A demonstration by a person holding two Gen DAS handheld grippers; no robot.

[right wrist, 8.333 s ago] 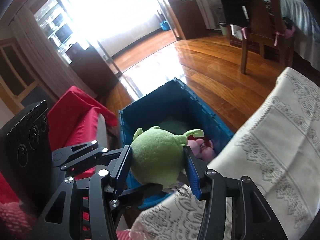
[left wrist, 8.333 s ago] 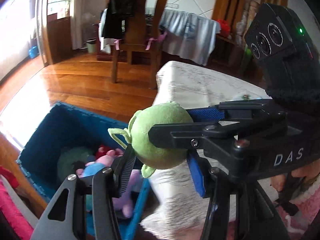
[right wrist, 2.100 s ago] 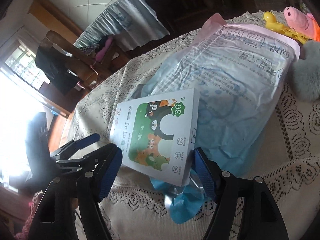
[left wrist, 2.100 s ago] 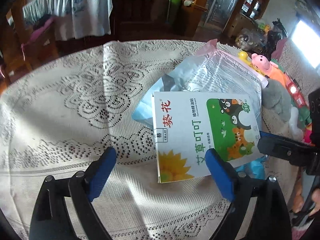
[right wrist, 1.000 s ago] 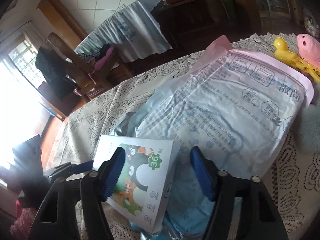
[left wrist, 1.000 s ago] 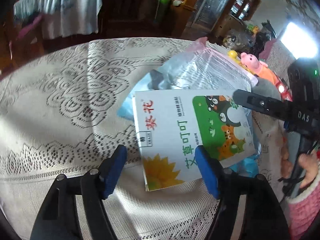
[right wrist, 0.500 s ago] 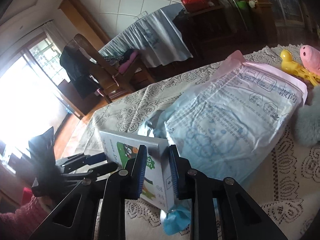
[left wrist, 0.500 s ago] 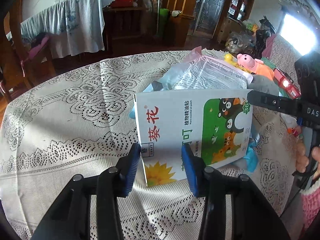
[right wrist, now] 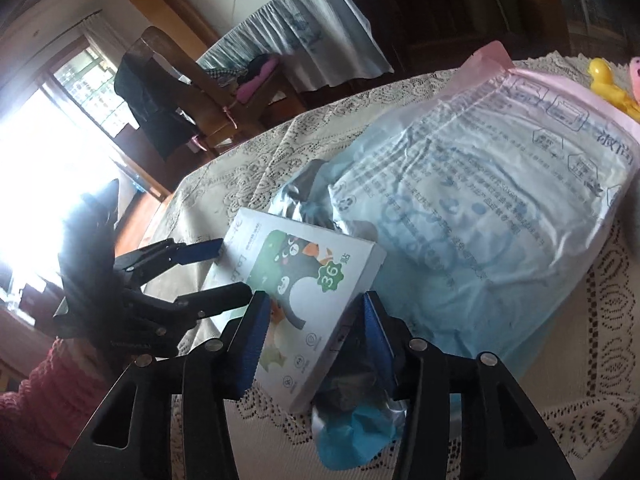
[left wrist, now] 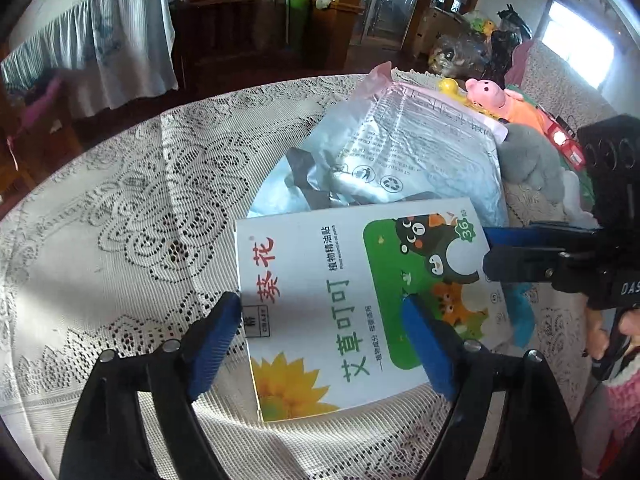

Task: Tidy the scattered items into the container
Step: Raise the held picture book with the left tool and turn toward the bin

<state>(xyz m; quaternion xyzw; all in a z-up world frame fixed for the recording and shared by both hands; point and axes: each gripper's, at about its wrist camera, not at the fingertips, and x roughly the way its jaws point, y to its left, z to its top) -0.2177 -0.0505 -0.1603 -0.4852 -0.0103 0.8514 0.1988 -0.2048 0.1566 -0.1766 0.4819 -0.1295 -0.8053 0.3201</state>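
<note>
A white box (left wrist: 360, 304) with a green cartoon panel lies on the lace tablecloth (left wrist: 132, 240), its far end resting on a big plastic pack (left wrist: 400, 152). My left gripper (left wrist: 322, 308) is opening: one finger sits at the box's left edge and the other hovers over its printed face. My right gripper (right wrist: 314, 304) is also opening, and the box's (right wrist: 304, 280) near corner sits loosely between its pads. In the left wrist view the right gripper (left wrist: 486, 250) flanks the box's far right corner. The left gripper (right wrist: 236, 268) shows at the box's other end. No container is in view.
Beyond the pack (right wrist: 480, 200) lie a pink pig plush (left wrist: 486, 92), a yellow duck toy (right wrist: 604, 76) and a grey plush (left wrist: 528, 156). Crumpled blue plastic (right wrist: 356, 428) sits under the box's corner. A wooden chair (right wrist: 172, 92) stands past the table's far edge.
Both grippers' jaws have spread apart from a narrow grip on the box. The box, tipped up on its edge half a second ago, now lies flatter on the cloth.
</note>
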